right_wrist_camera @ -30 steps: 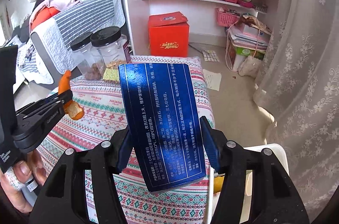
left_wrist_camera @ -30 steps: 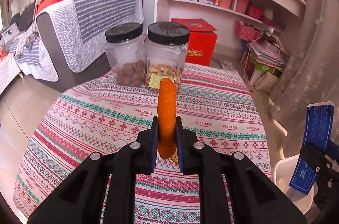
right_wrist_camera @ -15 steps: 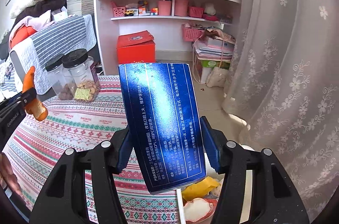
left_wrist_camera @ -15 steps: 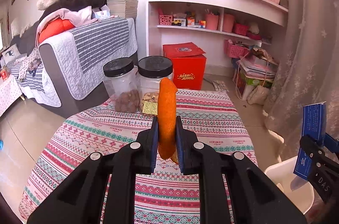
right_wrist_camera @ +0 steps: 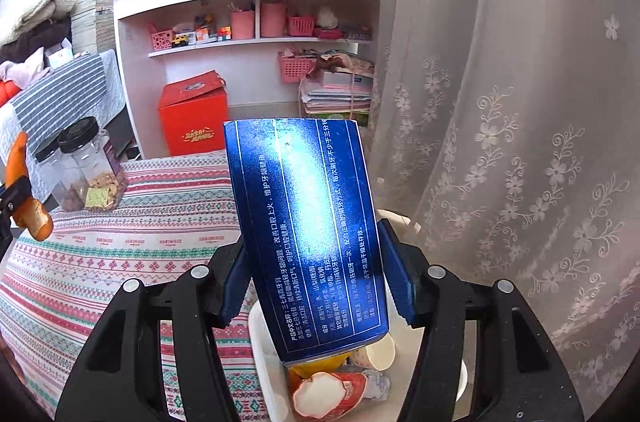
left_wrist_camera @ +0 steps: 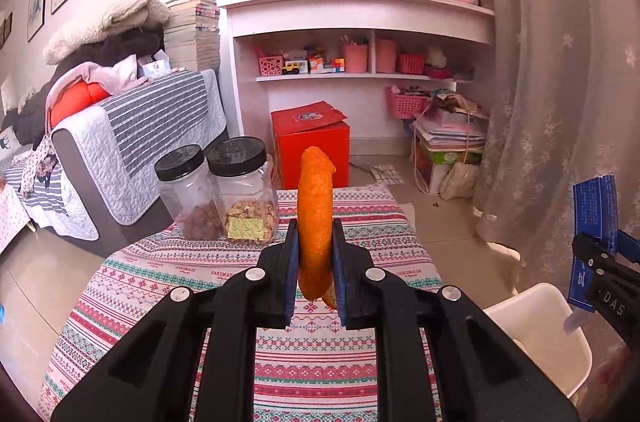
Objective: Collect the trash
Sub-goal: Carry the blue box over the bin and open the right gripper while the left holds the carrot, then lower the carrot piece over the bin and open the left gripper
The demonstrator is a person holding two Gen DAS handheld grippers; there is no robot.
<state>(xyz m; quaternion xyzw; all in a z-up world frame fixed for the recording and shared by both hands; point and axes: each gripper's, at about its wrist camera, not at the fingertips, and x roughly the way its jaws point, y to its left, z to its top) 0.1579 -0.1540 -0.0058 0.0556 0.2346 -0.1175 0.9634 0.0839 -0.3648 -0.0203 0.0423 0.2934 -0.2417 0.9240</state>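
Orange peel pinched in left hand-held gripper; right hand-held gripper clamps Chinese-printed blue box.

"handmade" repeats on the tablecloth; chinese print covers the blue box; "das" marks the right tool.

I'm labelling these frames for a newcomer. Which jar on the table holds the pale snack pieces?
Start at the round table with the striped patterned cloth. At its far edge two clear plastic jars with black lids stand side by side. Yours is the right one, with pale pieces and a gold label; its neighbour holds dark brown ones.
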